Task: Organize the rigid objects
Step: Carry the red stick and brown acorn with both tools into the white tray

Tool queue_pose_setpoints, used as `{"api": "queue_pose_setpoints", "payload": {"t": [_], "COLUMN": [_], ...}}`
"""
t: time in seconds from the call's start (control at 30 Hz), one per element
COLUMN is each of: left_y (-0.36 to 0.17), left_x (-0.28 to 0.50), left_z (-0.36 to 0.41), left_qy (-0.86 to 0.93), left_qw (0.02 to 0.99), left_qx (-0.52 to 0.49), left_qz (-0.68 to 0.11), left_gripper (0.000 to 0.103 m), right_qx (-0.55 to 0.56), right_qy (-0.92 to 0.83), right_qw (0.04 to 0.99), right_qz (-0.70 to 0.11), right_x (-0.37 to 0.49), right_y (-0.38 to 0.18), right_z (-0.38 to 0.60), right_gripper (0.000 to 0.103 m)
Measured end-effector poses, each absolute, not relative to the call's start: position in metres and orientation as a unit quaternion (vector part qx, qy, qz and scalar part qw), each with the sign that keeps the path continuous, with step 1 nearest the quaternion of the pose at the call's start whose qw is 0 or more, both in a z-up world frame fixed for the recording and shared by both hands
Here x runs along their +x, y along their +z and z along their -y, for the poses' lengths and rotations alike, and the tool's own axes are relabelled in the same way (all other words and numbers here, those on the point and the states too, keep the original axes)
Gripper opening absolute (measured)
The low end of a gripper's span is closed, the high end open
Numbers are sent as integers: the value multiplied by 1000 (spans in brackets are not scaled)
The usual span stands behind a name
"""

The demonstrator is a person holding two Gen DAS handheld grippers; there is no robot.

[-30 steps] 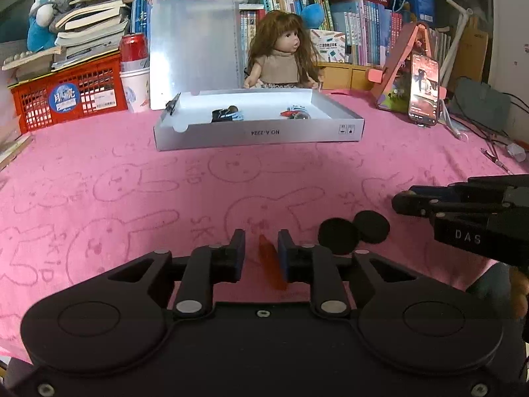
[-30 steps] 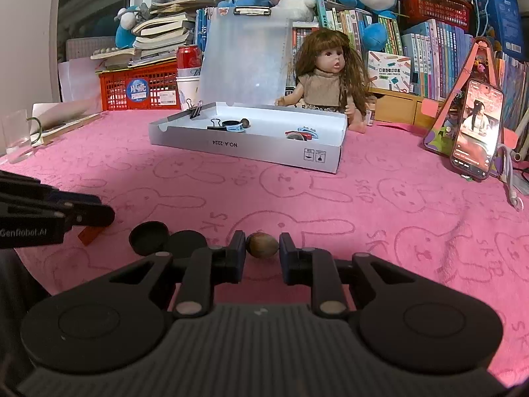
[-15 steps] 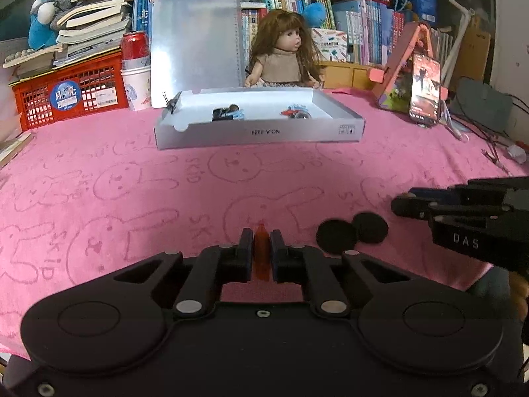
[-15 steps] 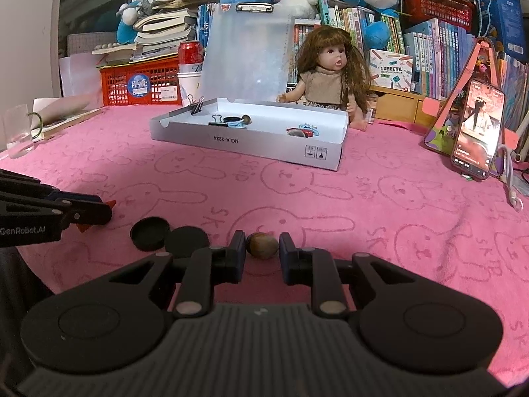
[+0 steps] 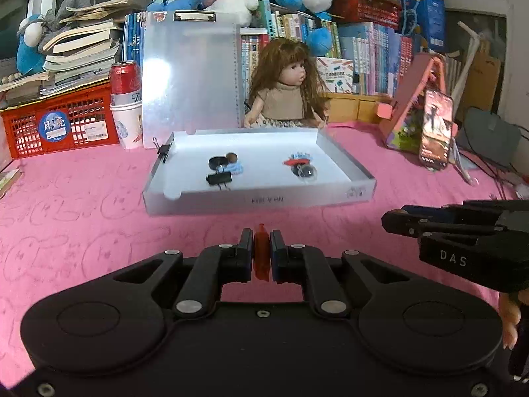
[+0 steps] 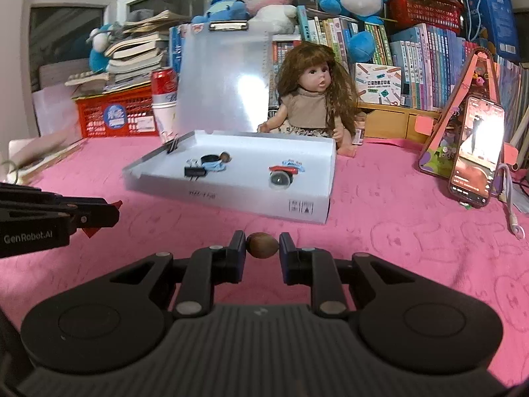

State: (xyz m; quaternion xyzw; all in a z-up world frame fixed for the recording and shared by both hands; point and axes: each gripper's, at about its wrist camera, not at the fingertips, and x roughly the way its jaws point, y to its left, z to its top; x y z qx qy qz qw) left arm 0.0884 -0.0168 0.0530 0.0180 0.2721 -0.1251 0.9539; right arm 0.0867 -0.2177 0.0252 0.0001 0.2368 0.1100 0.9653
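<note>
My left gripper (image 5: 262,251) is shut on a thin flat orange-red piece (image 5: 262,254), held above the pink cloth. In the right wrist view my right gripper (image 6: 263,248) is shut on a small brown nut-like ball (image 6: 263,245). Ahead of both stands a shallow white box (image 5: 264,198) (image 6: 231,195). It holds black binder clips (image 5: 219,178), a black disc with a brown ball (image 5: 222,160), and a red-blue toy beside a dark round piece (image 5: 302,167). Each gripper shows at the edge of the other's view: the right gripper (image 5: 390,221), the left gripper (image 6: 112,213).
A doll (image 5: 291,92) sits behind the box, beside a translucent clipboard (image 5: 190,76). A red crate (image 5: 59,122), a soda can on paper cups (image 5: 124,99), books and plush toys line the back. A phone on a pink stand (image 5: 434,129) is at the right.
The left gripper's jaws closed on the orange-red piece. Both grippers then rose and moved toward the white box with their items; the two black discs on the cloth dropped out of view.
</note>
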Motion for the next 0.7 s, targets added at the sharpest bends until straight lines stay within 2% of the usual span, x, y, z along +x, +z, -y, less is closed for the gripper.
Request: {"api": "queue_pose_setpoints", "payload": {"t": [0.7], "left_y": [68], "left_x": [274], "left_z": [9], "left_qy": [-76], "left_qw": [944], "left_qx": [-28], "left_qz": [-321], "left_gripper": [10], "right_qx": [105], "right_qy": [90], "right_qw": [946], "right_qz": [-295], "right_x": [242], "right_y": [51], "right_z": [230], "right_gripper": [26]}}
